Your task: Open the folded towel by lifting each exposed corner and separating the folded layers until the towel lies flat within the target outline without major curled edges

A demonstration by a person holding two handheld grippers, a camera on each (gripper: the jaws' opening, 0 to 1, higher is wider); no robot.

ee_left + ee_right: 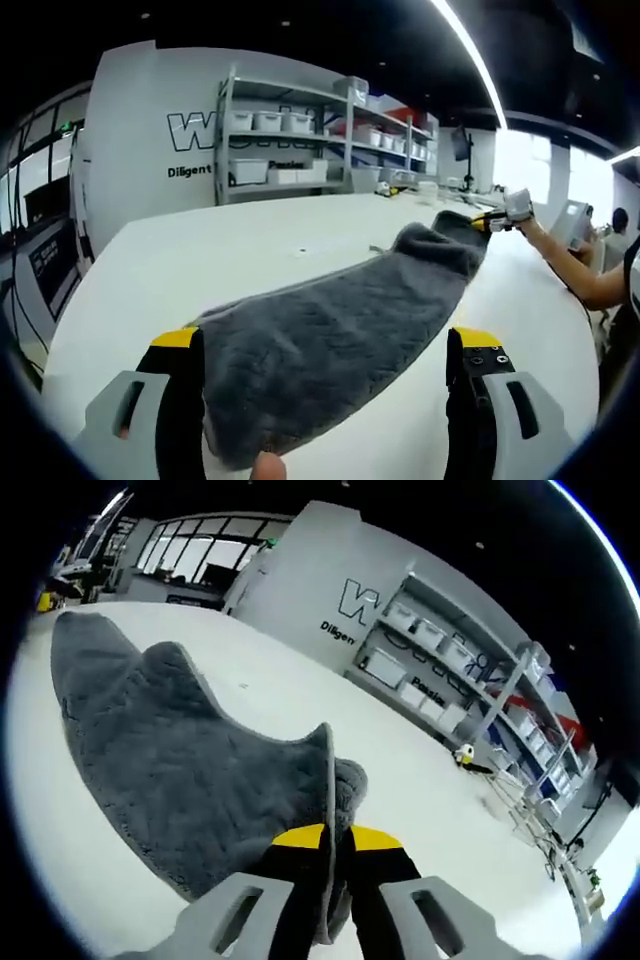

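Both views low, close over towel [330,340], opposite ends.

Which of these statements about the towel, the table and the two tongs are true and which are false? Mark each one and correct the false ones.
1. The towel is grey. True.
2. The right tongs are shut on an edge of the towel. True.
3. The left tongs are clamped shut on the towel. False: their jaws stand wide apart, with the towel lying between them.
4. The towel lies on a dark wooden table. False: the table is white.
5. Shelves with white boxes stand behind the table. True.
6. The towel lies fully flat. False: the right tongs hold one edge lifted.
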